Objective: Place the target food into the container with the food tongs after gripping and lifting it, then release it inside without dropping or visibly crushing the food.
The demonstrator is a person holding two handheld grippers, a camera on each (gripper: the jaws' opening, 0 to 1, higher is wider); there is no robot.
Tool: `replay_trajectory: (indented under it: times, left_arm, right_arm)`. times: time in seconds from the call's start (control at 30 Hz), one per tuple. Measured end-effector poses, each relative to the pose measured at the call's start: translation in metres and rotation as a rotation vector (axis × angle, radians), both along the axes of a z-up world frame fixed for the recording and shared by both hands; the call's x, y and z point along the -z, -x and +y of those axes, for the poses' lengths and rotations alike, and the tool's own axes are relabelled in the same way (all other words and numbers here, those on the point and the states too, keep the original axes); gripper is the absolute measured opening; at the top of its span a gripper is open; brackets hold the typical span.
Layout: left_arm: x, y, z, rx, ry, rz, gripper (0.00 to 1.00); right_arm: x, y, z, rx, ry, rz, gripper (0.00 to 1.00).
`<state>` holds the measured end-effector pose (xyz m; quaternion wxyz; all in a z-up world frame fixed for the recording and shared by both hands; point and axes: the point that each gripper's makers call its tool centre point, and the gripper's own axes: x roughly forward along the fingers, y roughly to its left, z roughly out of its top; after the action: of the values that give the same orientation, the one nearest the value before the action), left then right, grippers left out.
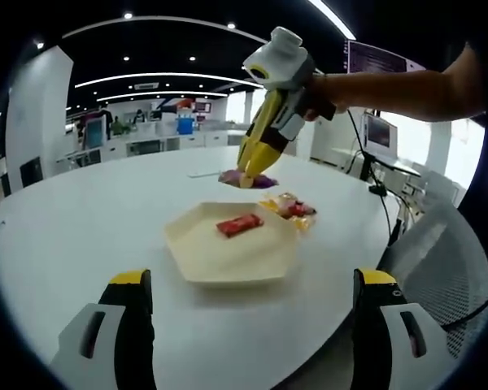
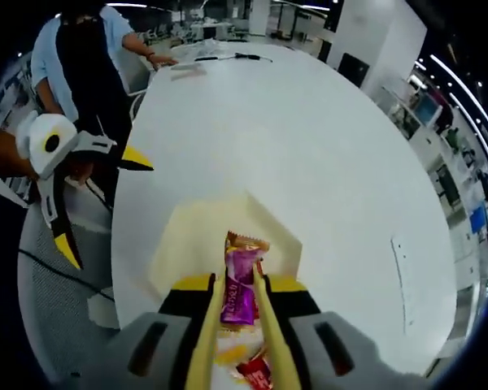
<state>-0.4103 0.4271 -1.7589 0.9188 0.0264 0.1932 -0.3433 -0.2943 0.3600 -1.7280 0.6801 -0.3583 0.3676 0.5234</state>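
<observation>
A cream six-sided plate (image 1: 228, 260) lies on the white table with a red wrapped snack (image 1: 239, 224) in it. My right gripper (image 1: 278, 110) comes in from the upper right, shut on yellow food tongs (image 1: 256, 150). The tongs pinch a purple snack packet (image 1: 259, 180), held above the table just beyond the plate. In the right gripper view, my right gripper (image 2: 239, 286) holds the tongs (image 2: 205, 333) with the purple packet (image 2: 238, 294) over the plate (image 2: 175, 244). My left gripper (image 1: 254, 278) stands wide open and empty before the plate, and appears again as the left gripper (image 2: 102, 203).
A small pile of wrapped snacks (image 1: 291, 207) lies beside the plate's far right corner. A mesh chair (image 1: 447, 260) stands at the table's edge. A person in a light blue top (image 2: 73, 49) stands at the far end of the table, near a cable (image 2: 228, 57).
</observation>
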Motion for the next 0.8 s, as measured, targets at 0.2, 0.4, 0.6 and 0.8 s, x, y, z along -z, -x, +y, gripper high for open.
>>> replay_trajectory:
  times: [0.2,0.4,0.6,0.8]
  left_arm:
    - [0.000,0.000,0.000,0.002,-0.001,0.000,1.00]
    - [-0.001,0.000,0.001,-0.004,0.003,-0.002,1.00]
    - [-0.001,0.000,-0.001,0.003,0.008,-0.003,1.00]
    - [-0.001,0.000,-0.001,0.003,0.008,-0.004,1.00]
  right_arm:
    - [0.000,0.004,0.017,-0.029,0.000,-0.003,0.22]
    - [0.001,0.006,0.022,-0.046,0.009,-0.003,0.22]
    - [-0.001,0.005,0.028,-0.059,-0.015,-0.008,0.25]
    - [-0.003,0.004,0.027,-0.069,-0.019,-0.018,0.26]
